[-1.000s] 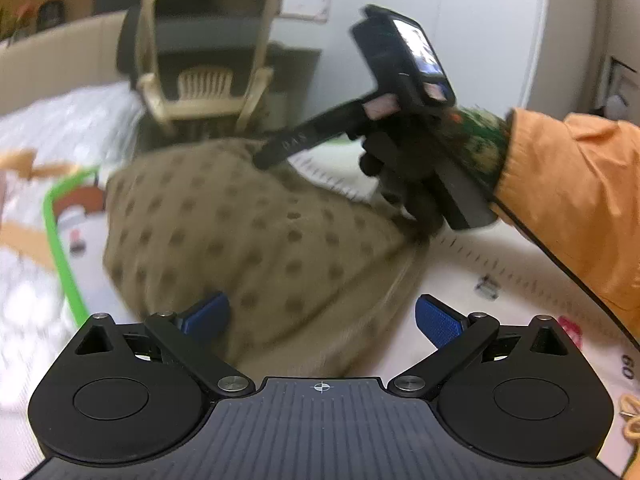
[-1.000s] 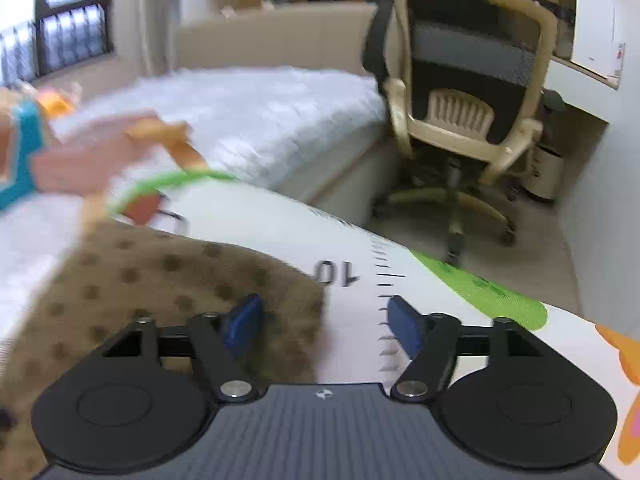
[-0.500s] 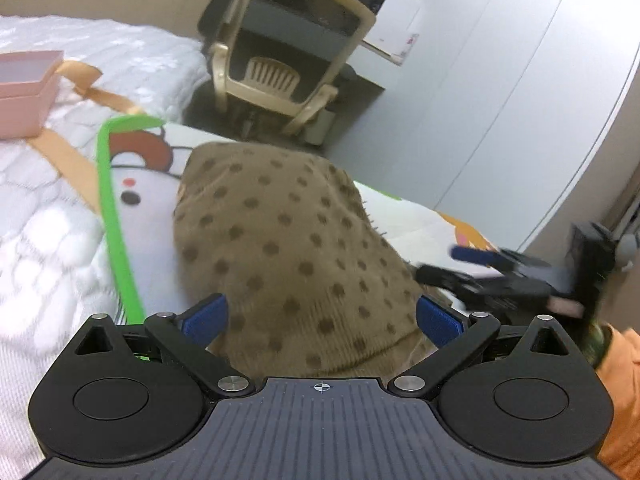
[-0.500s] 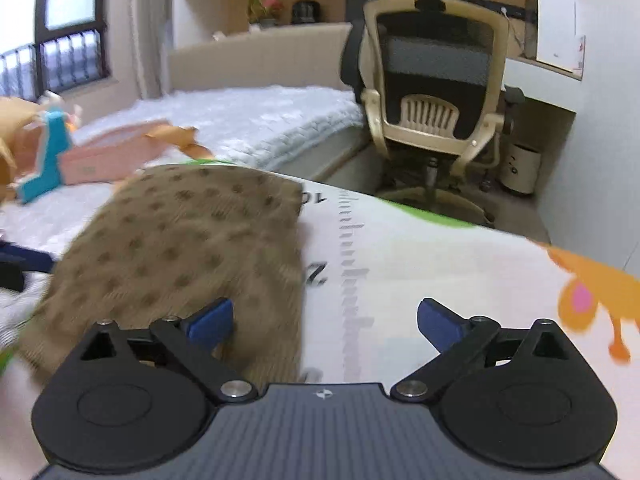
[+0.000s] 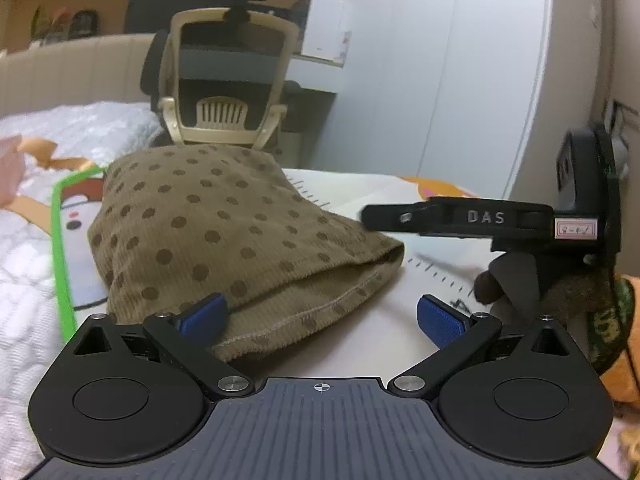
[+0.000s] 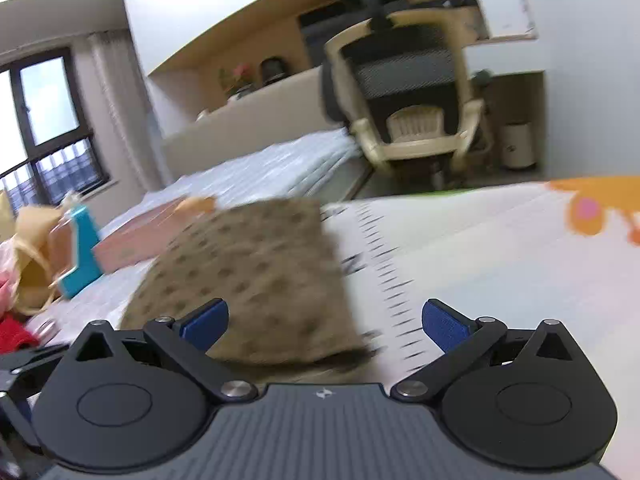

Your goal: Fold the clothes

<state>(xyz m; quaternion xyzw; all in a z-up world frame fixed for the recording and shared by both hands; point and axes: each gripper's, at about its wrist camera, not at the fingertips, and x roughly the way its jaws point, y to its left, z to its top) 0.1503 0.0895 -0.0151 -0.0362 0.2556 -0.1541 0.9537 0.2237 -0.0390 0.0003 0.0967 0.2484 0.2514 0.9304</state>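
Corduroy garment (image 5: 224, 236), olive-brown with darker dots, ribbed weave, stitched hem along the near edge; folded into a soft, puffy rectangle on a smooth white play mat (image 5: 360, 336) printed with ruler ticks, a bright green border and orange cartoon shapes. Mat spread over a quilted white bed cover (image 5: 24, 304).

Left gripper (image 5: 320, 316) spread wide, blue ribbed pads apart, nothing between them; left pad just over the garment's near corner. Right gripper (image 6: 324, 318) likewise wide apart and empty, garment (image 6: 256, 276) below and to its left, that view blurred by motion.

Against half a second ago: garment lying flatter and squarer, hem opening now facing the left camera; right gripper's black body (image 5: 460, 218), marked "DAS", nearer and higher, level beside the garment's right edge rather than low at the frame's corner. Gloved hand (image 5: 516, 276) and orange sleeve (image 5: 624, 356) behind it.

Around: cream mesh office chair (image 5: 224, 92) beyond the bed, white wardrobe doors, wooden shelf, pink box (image 6: 132, 240) and teal piece (image 6: 82, 252) left of the garment, window at far left. Nothing covering the garment.
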